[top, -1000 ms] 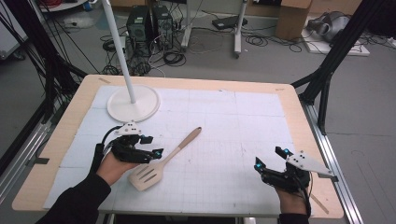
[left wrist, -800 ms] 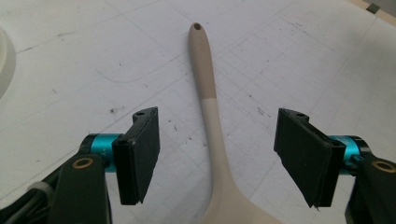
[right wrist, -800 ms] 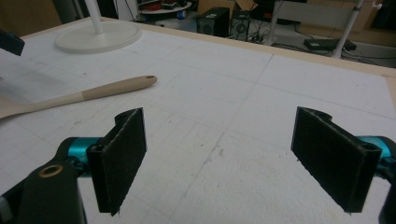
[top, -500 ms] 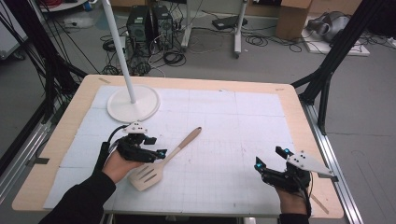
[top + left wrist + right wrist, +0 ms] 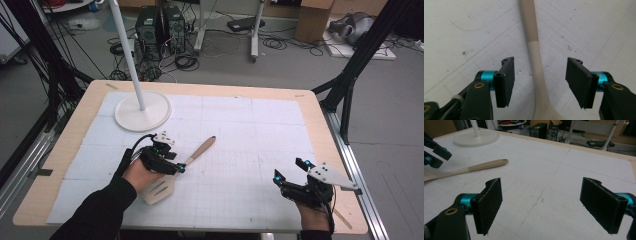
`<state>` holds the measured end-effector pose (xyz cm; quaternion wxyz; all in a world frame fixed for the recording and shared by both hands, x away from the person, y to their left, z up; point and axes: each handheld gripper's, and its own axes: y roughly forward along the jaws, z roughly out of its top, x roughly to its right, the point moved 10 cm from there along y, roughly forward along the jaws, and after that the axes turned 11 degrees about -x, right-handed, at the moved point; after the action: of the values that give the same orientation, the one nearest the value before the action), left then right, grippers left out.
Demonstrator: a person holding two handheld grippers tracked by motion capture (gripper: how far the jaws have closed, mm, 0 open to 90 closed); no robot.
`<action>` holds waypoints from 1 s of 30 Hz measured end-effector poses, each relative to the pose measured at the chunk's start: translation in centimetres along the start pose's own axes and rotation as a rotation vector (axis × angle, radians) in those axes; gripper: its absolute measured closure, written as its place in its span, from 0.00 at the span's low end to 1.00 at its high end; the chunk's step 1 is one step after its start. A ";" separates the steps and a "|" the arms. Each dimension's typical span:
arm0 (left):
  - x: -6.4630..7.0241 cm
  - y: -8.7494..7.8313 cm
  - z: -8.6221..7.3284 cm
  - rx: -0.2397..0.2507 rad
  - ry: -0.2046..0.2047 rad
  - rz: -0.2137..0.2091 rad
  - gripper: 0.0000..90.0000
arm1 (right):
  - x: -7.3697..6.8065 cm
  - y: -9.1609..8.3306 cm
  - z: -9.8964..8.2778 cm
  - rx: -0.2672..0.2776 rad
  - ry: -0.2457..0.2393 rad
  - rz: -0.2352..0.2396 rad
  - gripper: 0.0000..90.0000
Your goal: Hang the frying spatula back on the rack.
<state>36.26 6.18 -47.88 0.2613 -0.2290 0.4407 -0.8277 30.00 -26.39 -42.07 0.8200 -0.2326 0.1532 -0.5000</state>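
Observation:
A pale wooden spatula [image 5: 200, 149] lies aslant on the white gridded mat, blade toward the front edge and handle pointing away to the right. My left gripper [image 5: 177, 167] hovers over its neck. In the left gripper view the thin neck [image 5: 533, 37] runs up between the two black pads [image 5: 505, 82], with a gap on each side. The jaws have just been closing, and the pads do not touch the spatula. My right gripper [image 5: 288, 170] rests open near the front right of the table, nothing between its pads [image 5: 487, 205]. From there the spatula handle [image 5: 481, 166] lies far left.
A white round stand base [image 5: 142, 112] with a thin white pole stands at the back left of the mat. The wooden table rim [image 5: 325, 125] frames the mat. Black frame legs, cables and computer cases are on the floor behind.
My left gripper has slid to the right and a little lower, over the spatula's neck, and its jaws stand narrower. The right gripper and the spatula have not moved.

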 end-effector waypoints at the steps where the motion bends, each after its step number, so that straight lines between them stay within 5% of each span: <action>1: 0.1 0.6 0.0 -0.026 0.014 0.023 0.47 | 0.1 0.0 0.0 0.003 0.003 -0.001 0.19; 8: -0.1 2.3 -0.1 -0.099 0.019 0.070 0.54 | 0.0 0.1 0.1 -0.001 -0.009 -0.001 0.19; 16: 0.6 3.0 -0.5 -0.144 0.081 0.094 0.66 | 0.1 0.0 0.0 -0.004 0.001 -0.002 0.19; 30: 0.5 2.9 -0.5 -0.141 0.059 0.106 0.83 | 0.1 0.0 -0.1 -0.006 0.000 -0.002 0.19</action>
<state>36.26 4.82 -50.58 0.2747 -0.1986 0.5168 -0.7861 30.02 -26.46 -42.15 0.8187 -0.2353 0.1548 -0.5004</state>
